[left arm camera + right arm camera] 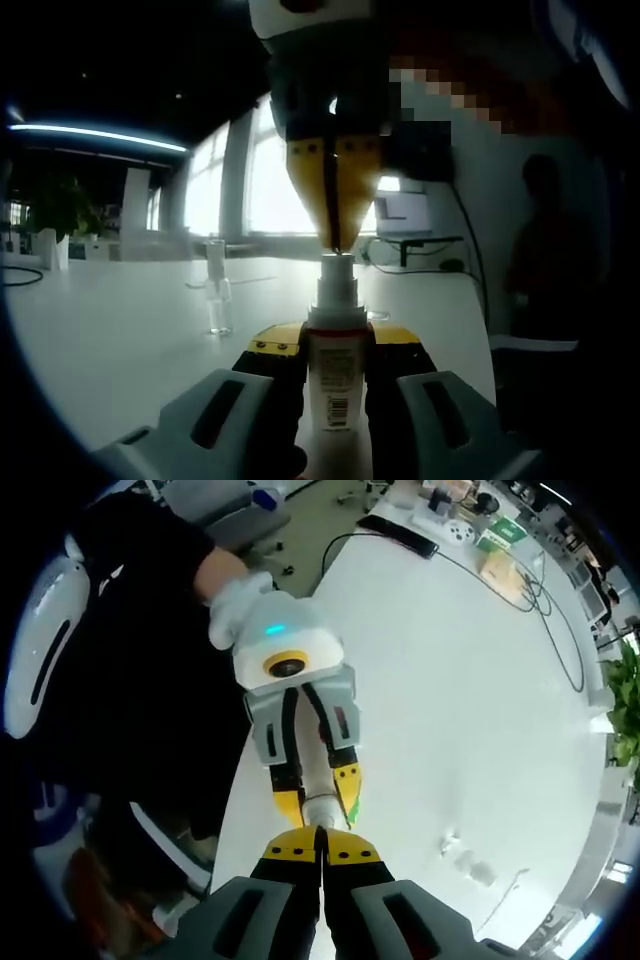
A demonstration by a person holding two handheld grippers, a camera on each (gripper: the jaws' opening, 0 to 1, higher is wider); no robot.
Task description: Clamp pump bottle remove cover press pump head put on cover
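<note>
a: looking from the left, you see the clear cover [217, 290] standing off on the table [120, 330], well apart from the bottle [334, 385].

b: yes. your left gripper [335, 400] has its fingers pinched on the bottle's body, holding it upright.

a: and your right gripper [320, 865]?

b: fingers pressed together, tips touching the pump head [337, 262] from above. push straight down along the bottle's axis and keep the left grip firm, so it likely won't tilt or slip.

White table [130, 330] before bright windows [265, 190].
</note>
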